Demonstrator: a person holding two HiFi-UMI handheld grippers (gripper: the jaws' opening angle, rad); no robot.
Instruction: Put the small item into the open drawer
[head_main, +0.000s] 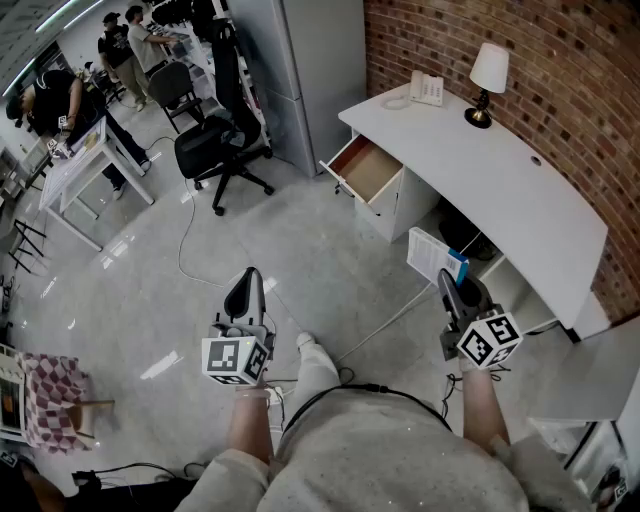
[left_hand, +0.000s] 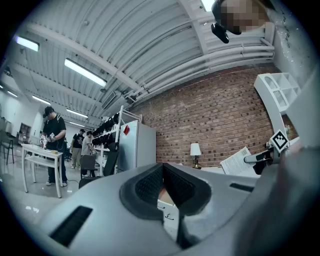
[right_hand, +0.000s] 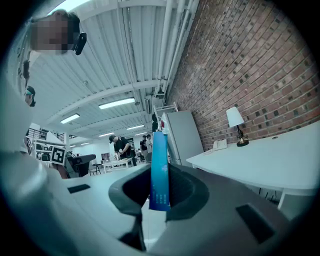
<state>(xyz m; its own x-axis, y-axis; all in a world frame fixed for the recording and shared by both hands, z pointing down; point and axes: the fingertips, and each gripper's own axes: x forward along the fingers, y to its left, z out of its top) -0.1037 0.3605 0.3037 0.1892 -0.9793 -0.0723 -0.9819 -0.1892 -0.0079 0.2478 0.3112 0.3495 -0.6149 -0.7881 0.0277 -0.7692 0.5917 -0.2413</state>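
Head view first: the small flat box (head_main: 432, 254) showed a white printed face and a blue edge, thin as a card. In the right gripper view it stood edge-on as a glossy blue strip (right_hand: 159, 170) between ribbed dark pads. The right gripper (head_main: 446, 279) had its jaws clamped on that box, only as far apart as the box was thick, up in the air and well apart from the open drawer (head_main: 366, 170). That drawer was wood-lined, pulled out of the white curved desk (head_main: 540, 215). The left gripper (head_main: 246, 282) had its jaws pressed together on nothing. A lamp (head_main: 487, 82) and a telephone (head_main: 427, 89) sat on the desk by the red brick wall (head_main: 560, 70). The grey floor (head_main: 300, 250) was polished and shiny.
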